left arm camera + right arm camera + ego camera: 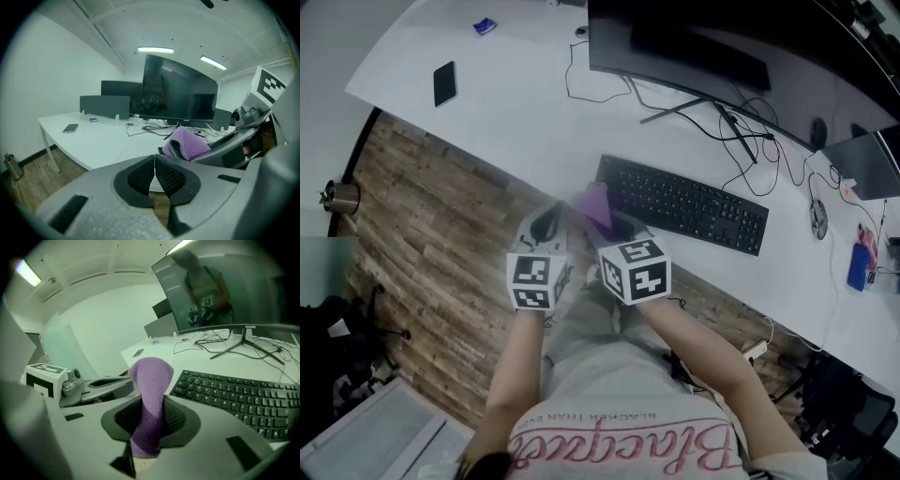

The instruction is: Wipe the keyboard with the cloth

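A black keyboard (684, 202) lies on the white desk (525, 122), also seen in the right gripper view as the keyboard (239, 397). My right gripper (149, 420) is shut on a purple cloth (151, 394), which stands up between its jaws near the keyboard's left end. In the head view the cloth (598, 204) shows just ahead of the right gripper (617, 228). My left gripper (154, 176) is shut with nothing in it and sits close beside the right one, by the desk's front edge; the cloth (187, 143) shows to its right.
A large dark monitor (694, 47) stands behind the keyboard with loose cables (741, 141) around its stand. A phone (444, 82) lies far left on the desk, a mouse (818, 217) at the right. Wooden floor (431, 234) lies below the desk edge.
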The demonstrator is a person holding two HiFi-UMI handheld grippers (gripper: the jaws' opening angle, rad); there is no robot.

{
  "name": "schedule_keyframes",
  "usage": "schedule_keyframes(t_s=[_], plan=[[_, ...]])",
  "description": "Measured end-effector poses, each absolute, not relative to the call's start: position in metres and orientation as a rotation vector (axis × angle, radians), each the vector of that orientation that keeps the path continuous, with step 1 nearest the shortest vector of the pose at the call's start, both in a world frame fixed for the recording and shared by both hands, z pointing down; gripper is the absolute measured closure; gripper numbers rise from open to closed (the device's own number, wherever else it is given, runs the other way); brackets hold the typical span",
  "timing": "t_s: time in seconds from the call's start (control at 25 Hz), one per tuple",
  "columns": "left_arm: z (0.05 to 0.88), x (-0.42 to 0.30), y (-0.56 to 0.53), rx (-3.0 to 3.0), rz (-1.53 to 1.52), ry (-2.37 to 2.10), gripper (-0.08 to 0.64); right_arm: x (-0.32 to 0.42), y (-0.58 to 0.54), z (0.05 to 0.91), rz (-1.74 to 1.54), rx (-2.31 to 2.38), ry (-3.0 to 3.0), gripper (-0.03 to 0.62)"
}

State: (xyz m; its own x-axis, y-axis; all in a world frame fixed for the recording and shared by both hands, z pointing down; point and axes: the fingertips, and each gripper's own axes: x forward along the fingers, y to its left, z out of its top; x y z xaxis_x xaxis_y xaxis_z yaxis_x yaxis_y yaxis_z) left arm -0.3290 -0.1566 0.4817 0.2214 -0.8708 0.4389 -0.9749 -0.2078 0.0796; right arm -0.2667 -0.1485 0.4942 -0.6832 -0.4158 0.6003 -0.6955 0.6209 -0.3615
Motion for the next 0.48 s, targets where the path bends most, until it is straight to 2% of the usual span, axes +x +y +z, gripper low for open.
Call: schedule_keyframes(t_s=[0.48], plan=[[0.5, -0.341, -0.178, 2.162, 0.446, -1.671, 0.552, -0.276, -0.167, 0.54, 0.961, 0.868, -2.255, 0.5]])
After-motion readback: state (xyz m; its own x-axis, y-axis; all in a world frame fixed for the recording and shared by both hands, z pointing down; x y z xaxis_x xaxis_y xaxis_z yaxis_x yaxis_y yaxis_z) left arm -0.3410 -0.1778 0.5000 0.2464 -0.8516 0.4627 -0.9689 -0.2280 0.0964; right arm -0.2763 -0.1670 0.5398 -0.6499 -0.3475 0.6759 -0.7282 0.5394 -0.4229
